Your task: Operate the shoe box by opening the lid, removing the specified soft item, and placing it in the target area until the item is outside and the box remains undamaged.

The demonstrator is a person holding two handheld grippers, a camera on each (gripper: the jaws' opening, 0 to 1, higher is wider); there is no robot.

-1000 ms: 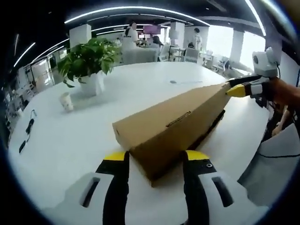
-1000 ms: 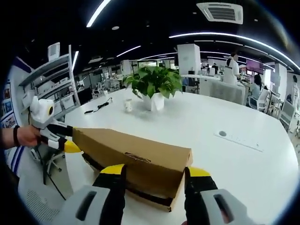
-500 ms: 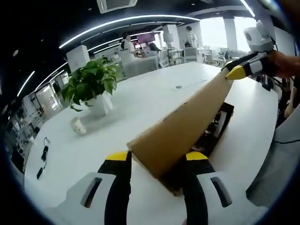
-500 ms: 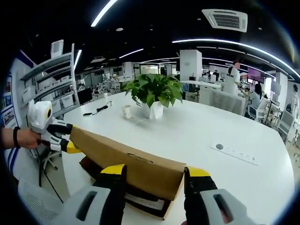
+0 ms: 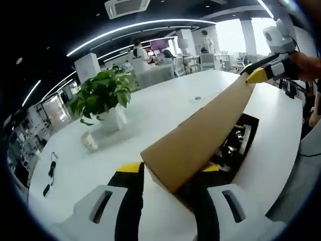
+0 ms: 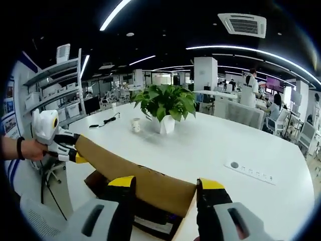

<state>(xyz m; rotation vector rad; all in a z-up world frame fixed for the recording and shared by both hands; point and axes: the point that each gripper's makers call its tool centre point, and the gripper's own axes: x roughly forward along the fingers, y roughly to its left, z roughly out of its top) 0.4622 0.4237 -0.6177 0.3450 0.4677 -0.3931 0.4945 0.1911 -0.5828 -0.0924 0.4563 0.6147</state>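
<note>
Lid (image 5: 200, 135) raised higher, L gripper (image 5: 167, 173) & R gripper (image 6: 164, 187) clamp its ends

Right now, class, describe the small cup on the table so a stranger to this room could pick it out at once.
Start at the big white table and find the leafy potted plant in its white pot. Beside the pot, apart from it, stands a small pale cup, also seen in the left gripper view. It is far smaller than the plant and stands well clear of the brown shoe box lid.

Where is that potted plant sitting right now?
The potted plant stands on the white table, beyond the lifted cardboard lid, with a small paper cup just to its left in the right gripper view.
</note>
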